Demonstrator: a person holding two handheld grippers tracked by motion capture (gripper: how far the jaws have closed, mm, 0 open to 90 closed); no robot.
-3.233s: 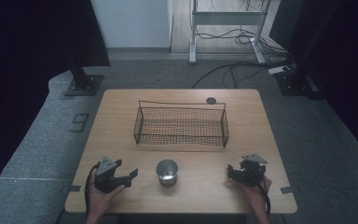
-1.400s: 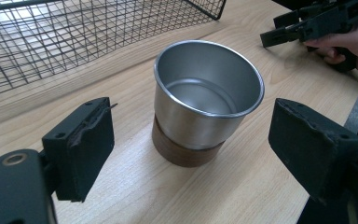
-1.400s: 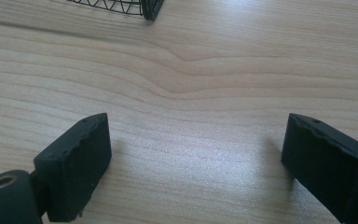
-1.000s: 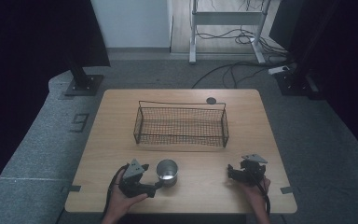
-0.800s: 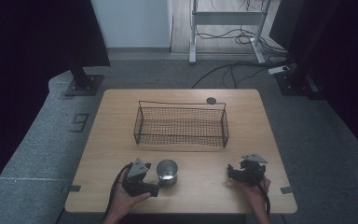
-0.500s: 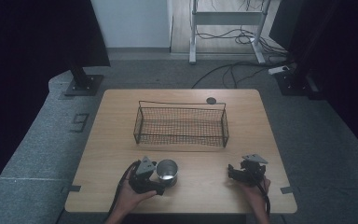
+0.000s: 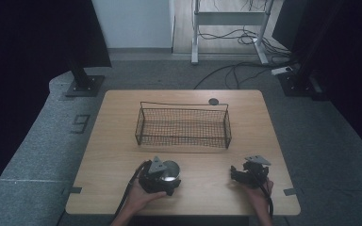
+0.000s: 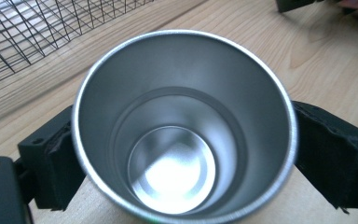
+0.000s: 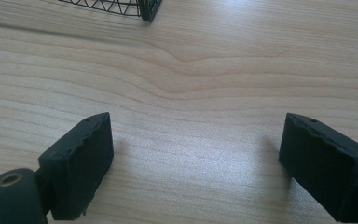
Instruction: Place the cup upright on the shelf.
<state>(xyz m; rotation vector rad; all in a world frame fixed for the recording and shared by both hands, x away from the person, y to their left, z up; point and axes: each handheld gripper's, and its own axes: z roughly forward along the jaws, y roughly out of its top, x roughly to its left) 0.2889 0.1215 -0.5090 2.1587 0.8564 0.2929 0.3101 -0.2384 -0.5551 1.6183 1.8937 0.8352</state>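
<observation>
On the pale rectangular wooden counter before you, a black wire-mesh basket with a thin handle along its far side sits across the middle, standing empty. Near the counter's front edge, left of centre, stands a round, shiny steel cup, upright, mouth open to the ceiling, nothing inside it. Your left gripper, black with a grey three-cornered plate on top, is at that cup: in the left gripper view its jaws sit one on either side of the cup's wall, close against it, so they look to be pinching the cup. Your right gripper rests well apart, towards the front right of the counter, its jaws spread wide over bare wood. Beyond the basket, by the far edge, lies a small dark round disc.
</observation>
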